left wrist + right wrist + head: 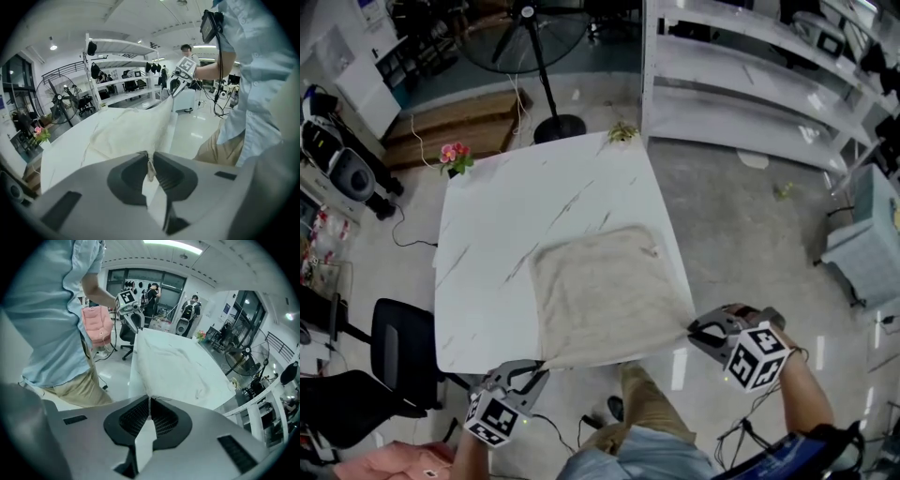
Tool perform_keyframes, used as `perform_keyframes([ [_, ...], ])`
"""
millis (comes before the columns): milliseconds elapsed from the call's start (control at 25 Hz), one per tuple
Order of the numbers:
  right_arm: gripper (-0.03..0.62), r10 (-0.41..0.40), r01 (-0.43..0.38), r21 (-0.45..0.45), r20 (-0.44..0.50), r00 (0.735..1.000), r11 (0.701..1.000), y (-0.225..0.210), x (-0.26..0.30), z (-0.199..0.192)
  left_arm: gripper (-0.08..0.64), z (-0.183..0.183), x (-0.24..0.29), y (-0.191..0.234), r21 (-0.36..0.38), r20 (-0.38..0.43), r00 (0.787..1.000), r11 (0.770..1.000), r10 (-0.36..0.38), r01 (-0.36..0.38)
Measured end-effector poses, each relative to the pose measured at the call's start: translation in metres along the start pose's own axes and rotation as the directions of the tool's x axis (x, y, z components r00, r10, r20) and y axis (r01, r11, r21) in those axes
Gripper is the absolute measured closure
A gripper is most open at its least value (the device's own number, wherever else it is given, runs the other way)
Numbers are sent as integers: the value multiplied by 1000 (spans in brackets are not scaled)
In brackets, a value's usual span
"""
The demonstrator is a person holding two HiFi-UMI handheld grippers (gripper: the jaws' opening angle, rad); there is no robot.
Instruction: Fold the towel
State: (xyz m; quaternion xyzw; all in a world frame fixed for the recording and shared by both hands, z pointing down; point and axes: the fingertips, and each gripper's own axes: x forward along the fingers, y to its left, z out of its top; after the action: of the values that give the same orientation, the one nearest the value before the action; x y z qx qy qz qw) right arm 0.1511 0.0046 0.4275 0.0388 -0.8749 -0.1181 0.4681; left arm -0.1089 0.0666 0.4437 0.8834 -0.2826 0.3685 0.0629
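A beige towel (605,295) lies on the white marble table (506,234), its near edge pulled off the front of the table and stretched between my two grippers. My left gripper (536,367) is shut on the towel's near left corner (151,165). My right gripper (694,325) is shut on the near right corner (149,399). In the left gripper view the towel (129,129) runs from the jaws up to the right gripper (174,86). In the right gripper view the towel (168,366) runs toward the left gripper (135,320).
A black office chair (398,352) stands left of the table. A floor fan (534,47) and a small pink flower pot (455,157) are at the far side. White shelving (750,84) stands at the back right. A person's legs (637,403) are between my grippers.
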Motion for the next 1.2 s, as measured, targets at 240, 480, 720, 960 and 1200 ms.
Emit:
perform_keyframes([
  [240, 561, -68, 68, 12, 47, 997, 998, -40, -19, 20, 522, 31, -12, 29, -8, 23, 999, 1000, 28, -28],
  [480, 561, -107, 103, 42, 109, 988, 994, -99, -20, 35, 522, 52, -11, 81, -29, 41, 998, 999, 44, -42],
  [720, 561, -131, 124, 63, 129, 983, 990, -165, -4, 42, 520, 64, 6, 144, -58, 28, 998, 997, 54, -53],
  [960, 561, -111, 100, 108, 108, 988, 989, -209, 34, 30, 521, 53, 40, 197, -120, -15, 999, 992, 41, -43],
  [1200, 561, -67, 57, 128, 72, 995, 990, -238, 74, 8, 520, 37, 78, 226, -172, -73, 997, 985, 10, -22],
])
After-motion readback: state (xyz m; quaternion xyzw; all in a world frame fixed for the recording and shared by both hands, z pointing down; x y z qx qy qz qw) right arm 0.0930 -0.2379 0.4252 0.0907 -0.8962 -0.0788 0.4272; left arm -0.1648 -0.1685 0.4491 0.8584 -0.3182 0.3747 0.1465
